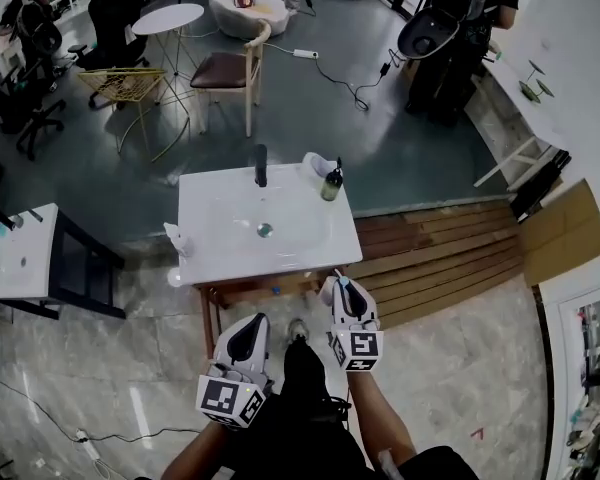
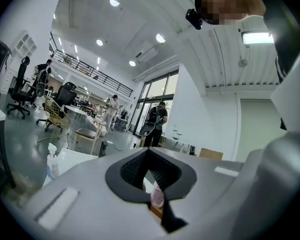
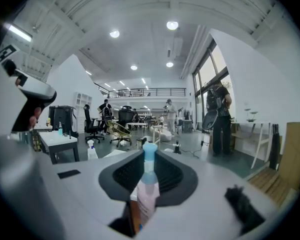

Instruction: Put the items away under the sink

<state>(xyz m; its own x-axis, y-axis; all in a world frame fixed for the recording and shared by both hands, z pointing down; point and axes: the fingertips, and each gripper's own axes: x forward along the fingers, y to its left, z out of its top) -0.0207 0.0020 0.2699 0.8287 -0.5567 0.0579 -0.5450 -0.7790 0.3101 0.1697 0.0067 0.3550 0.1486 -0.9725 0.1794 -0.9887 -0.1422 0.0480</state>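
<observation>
White sink counter (image 1: pixel 220 258) stands mid-floor on a wooden frame (image 1: pixel 245 292), seen from above. A black faucet (image 1: pixel 261 165) sits at 12 o'clock of the basin, and the drain (image 1: pixel 265 230) is at its centre. A dark green pump bottle (image 1: pixel 331 182) stands at 2 o'clock on the counter's back corner, and a white spray bottle (image 1: pixel 177 240) stands at 9 o'clock on the left edge.

Both grippers hang at 6 o'clock of the counter, just short of its front edge and pointing toward it. The right gripper (image 3: pixel 149 171) has its jaws clamped on a pinkish bottle (image 3: pixel 147 194) with a light blue cap, held upright between the pads. The left gripper (image 2: pixel 150 169) has its jaws nearly together, leaving only a narrow slit. A small pinkish bit shows low in that slit (whether it is pinched there or merely lies beyond, I cannot tell).

A wooden plank platform (image 1: pixel 430 258) lies on the floor at 3 o'clock of the counter.
</observation>
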